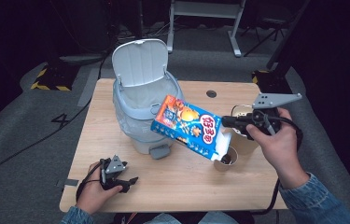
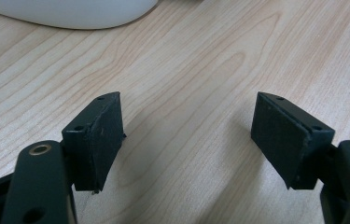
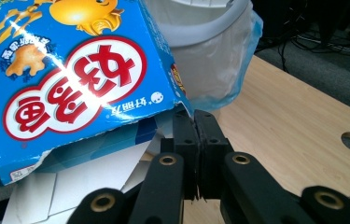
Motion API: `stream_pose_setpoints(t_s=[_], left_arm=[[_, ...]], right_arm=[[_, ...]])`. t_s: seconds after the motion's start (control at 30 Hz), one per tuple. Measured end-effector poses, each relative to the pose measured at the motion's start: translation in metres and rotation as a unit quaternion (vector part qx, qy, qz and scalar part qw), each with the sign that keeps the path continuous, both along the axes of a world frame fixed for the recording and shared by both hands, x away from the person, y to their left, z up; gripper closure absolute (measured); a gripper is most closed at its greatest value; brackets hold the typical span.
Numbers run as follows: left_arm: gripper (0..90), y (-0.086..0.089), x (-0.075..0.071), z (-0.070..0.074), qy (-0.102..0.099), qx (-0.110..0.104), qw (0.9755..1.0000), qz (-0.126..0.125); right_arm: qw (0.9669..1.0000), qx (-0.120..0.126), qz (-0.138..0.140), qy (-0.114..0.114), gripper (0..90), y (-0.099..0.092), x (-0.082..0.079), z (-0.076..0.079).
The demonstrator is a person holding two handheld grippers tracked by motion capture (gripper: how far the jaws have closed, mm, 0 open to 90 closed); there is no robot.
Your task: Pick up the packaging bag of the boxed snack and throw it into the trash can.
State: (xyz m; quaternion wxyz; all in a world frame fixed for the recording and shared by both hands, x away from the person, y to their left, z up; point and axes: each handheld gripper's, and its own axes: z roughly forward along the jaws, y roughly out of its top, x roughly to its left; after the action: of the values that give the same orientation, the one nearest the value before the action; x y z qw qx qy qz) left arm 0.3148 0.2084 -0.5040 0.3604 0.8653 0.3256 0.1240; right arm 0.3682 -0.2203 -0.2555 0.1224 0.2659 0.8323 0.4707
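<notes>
Desk [image 1: 266,186] first: I keep lift slow. Grey bin [image 1: 142,112], lid up, sits behind and left of box; I judge it likely drop spot. Blue snack box [image 1: 186,125] hangs tilted, open end low over paper cup [image 1: 227,158]. I must clear cup before swinging left.

Right tongs [image 3: 195,122] clamped on box flap corner; right hand raised, level. Left tongs [image 2: 186,135] spread, nothing between, resting low on desk.

Landmark: bin [image 1: 142,112], on table [image 1: 186,186] at rear left. Snack box [image 1: 187,126] just right of bin, tilted, lifted off table. Cup [image 1: 227,160] right of bin, under box's lower end. Left gripper [image 1: 127,181] in front of bin, low over table.
</notes>
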Motion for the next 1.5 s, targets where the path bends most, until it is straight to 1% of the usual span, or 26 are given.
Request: stream_pose_setpoints(t_s=[0.03, 0.1, 0.13, 0.27, 0.3, 0.33, 0.37, 0.4, 0.57, 0.67, 0.7, 0.8, 0.83, 1.07, 1.2, 1.3, 1.33, 1.37, 1.4, 1.43, 1.47, 1.5], left_arm=[[25.6, 0.0, 0.0, 0.0, 0.0, 0.0, 1.0, 0.0], [25.6, 0.0, 0.0, 0.0, 0.0, 0.0, 1.0, 0.0], [25.6, 0.0, 0.0, 0.0, 0.0, 0.0, 1.0, 0.0], [25.6, 0.0, 0.0, 0.0, 0.0, 0.0, 1.0, 0.001], [25.6, 0.0, 0.0, 0.0, 0.0, 0.0, 1.0, 0.001], [25.7, -0.001, -0.001, 0.0, 0.0, 0.0, 1.0, 0.002], [25.7, -0.001, -0.001, 0.0, 0.0, 0.0, 1.0, 0.002], [25.7, -0.001, -0.001, 0.0, 0.0, 0.0, 1.0, 0.003], [25.7, -0.001, -0.002, 0.0, 0.0, 0.001, 1.0, 0.004], [25.7, -0.001, -0.002, 0.0, 0.0, 0.001, 1.0, 0.004], [25.7, -0.001, -0.002, 0.0, 0.0, 0.001, 1.0, 0.004], [25.7, 0.0, -0.002, 0.0, 0.0, 0.001, 1.0, 0.004], [25.7, -0.001, -0.002, 0.0, -0.001, 0.0, 1.0, 0.004], [25.5, -0.001, -0.001, 0.0, -0.001, 0.001, 1.0, 0.003], [25.6, -0.001, -0.001, 0.0, -0.001, 0.002, 1.0, 0.002], [25.6, -0.001, -0.001, 0.0, -0.001, 0.002, 1.0, 0.002], [25.6, -0.001, -0.001, 0.0, -0.001, 0.002, 1.0, 0.002], [25.6, -0.001, -0.001, 0.0, 0.0, 0.0, 1.0, 0.003], [25.6, -0.001, -0.001, 0.0, 0.0, 0.001, 1.0, 0.003], [25.6, -0.001, -0.002, 0.0, 0.0, 0.0, 1.0, 0.002], [25.6, -0.001, -0.002, 0.0, 0.0, 0.0, 1.0, 0.002], [25.6, -0.001, -0.002, 0.0, 0.0, 0.0, 1.0, 0.003]], right_arm=[[1.0, 0.001, -0.002, 0.001, 88.7, 0.004, 0.005, 0.002], [1.0, 0.001, -0.003, 0.003, 88.7, 0.006, 0.008, 0.003], [1.0, 0.002, -0.006, 0.007, 88.7, 0.011, 0.016, 0.006], [0.9997, -0.004, -0.017, 0.015, 88.5, 0.021, 0.033, 0.011], [0.9997, -0.004, -0.017, 0.015, 88.5, 0.021, 0.033, 0.011], [0.9996, -0.005, -0.022, 0.019, 88.4, 0.023, 0.04, 0.012], [0.9996, -0.005, -0.022, 0.019, 88.4, 0.023, 0.04, 0.012], [0.9993, -0.009, -0.029, 0.023, 88.3, 0.027, 0.047, 0.014], [0.9981, -0.022, -0.048, 0.033, 87.9, 0.036, 0.063, 0.017], [0.9977, -0.023, -0.053, 0.035, 87.7, 0.038, 0.067, 0.018], [0.9974, -0.024, -0.057, 0.037, 87.4, 0.042, 0.071, 0.02], [0.997, -0.025, -0.062, 0.041, 87.2, 0.045, 0.073, 0.022], [0.9968, -0.027, -0.063, 0.043, 87.0, 0.048, 0.076, 0.022], [0.9959, -0.028, -0.07, 0.049, 84.2, 0.059, 0.081, 0.022], [0.9962, -0.011, -0.075, 0.042, 77.7, 0.063, 0.083, 0.024], [0.9963, 0.01, -0.079, 0.031, 67.1, 0.065, 0.083, 0.025], [0.9963, 0.01, -0.079, 0.031, 67.1, 0.065, 0.083, 0.025], [0.9964, 0.02, -0.082, 0.013, 61.3, 0.066, 0.082, 0.026], [0.9961, 0.023, -0.085, 0.006, 57.1, 0.067, 0.082, 0.026], [0.9961, 0.023, -0.085, 0.006, 57.1, 0.067, 0.082, 0.026], [0.9957, 0.03, -0.088, -0.007, 53.1, 0.067, 0.08, 0.027], [0.994, 0.043, -0.096, -0.03, 47.6, 0.066, 0.078, 0.029]])
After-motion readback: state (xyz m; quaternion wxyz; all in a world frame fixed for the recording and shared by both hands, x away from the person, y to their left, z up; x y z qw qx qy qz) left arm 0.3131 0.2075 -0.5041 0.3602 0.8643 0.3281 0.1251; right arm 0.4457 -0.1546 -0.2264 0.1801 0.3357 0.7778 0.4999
